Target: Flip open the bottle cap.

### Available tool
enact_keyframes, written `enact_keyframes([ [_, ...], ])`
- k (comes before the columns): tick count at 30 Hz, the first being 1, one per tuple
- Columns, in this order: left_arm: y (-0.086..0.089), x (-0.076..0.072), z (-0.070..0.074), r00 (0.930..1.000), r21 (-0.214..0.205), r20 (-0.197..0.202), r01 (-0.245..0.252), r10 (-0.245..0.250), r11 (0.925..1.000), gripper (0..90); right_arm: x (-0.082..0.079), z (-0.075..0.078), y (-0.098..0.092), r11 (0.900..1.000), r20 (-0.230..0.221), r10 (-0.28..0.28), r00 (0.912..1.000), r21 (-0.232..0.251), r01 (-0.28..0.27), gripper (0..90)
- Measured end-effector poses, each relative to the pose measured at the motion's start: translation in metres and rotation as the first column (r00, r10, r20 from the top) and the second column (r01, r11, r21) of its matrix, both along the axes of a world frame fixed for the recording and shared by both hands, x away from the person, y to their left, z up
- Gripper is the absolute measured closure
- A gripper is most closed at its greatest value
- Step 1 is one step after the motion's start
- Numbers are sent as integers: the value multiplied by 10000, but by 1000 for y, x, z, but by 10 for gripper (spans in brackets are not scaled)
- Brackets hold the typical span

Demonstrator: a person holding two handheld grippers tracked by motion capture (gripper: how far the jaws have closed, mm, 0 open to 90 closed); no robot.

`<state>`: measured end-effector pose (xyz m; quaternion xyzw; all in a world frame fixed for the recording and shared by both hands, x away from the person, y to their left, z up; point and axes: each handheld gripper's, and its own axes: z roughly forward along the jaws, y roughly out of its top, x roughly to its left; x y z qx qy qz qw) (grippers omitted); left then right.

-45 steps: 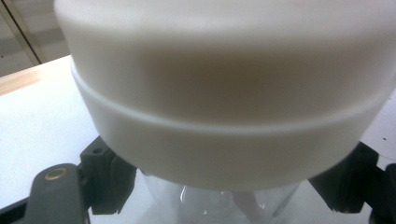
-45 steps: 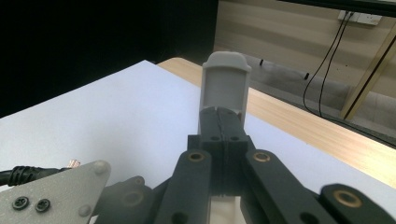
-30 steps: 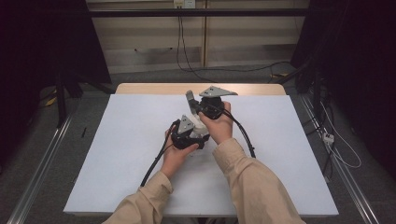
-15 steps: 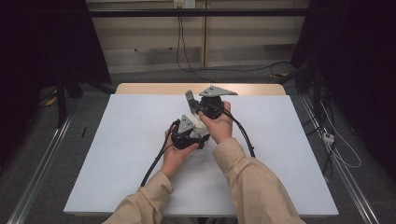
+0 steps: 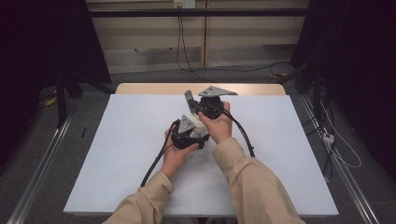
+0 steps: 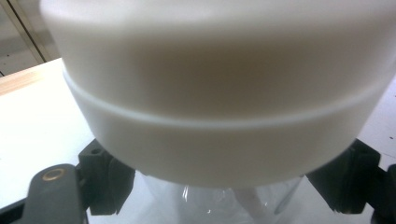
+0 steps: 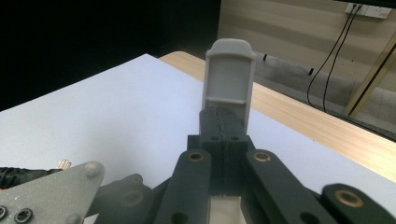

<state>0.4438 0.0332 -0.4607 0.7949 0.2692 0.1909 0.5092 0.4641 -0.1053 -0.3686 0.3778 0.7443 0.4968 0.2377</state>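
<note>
A jar with a wide white lid (image 6: pixel 219 107) and a clear body (image 6: pixel 205 205) sits right against the left gripper view's camera. My left gripper (image 6: pixel 224 186) is shut on the clear body just under the lid, one black jaw on each side. From above, the left gripper (image 5: pixel 200 134) is at the table's middle with the white lid (image 5: pixel 200 126) peeking out beside it. My right gripper (image 5: pixel 189 99) is held just behind it, tilted up and away. In its own view the right gripper (image 7: pixel 229 79) is shut, its grey pads (image 7: pixel 228 84) pressed together with nothing between them.
The white table top (image 5: pixel 116 154) spreads wide on both sides of the hands, with a wooden strip (image 5: pixel 154 88) at its far edge. Black cables (image 5: pixel 156 161) trail from both grippers toward the person. Metal rails (image 5: pixel 42 172) run along the floor beside the table.
</note>
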Motion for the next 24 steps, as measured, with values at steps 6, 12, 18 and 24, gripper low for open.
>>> enact_keyframes([
  [6, 0, 0, 0, 10000, -20, -30, 30, -30, 10000, 178, 0, 0, 0, 10000, -50, 4, 10000, 27, -4, 900],
  [12, -1, 0, 0, 10000, 54, 13, 16, -16, 10000, 178, 1, 0, 0, 10000, -82, -15, 10000, 17, 16, 900],
  [18, -1, -1, 0, 10000, 58, 16, 16, -16, 10000, 178, 3, -1, 1, 10000, -144, -30, 9999, 30, 31, 900],
  [24, -1, -1, 0, 10000, 105, 78, -12, 11, 9999, 178, 4, -2, 1, 10000, -118, -31, 9999, 71, 32, 900],
])
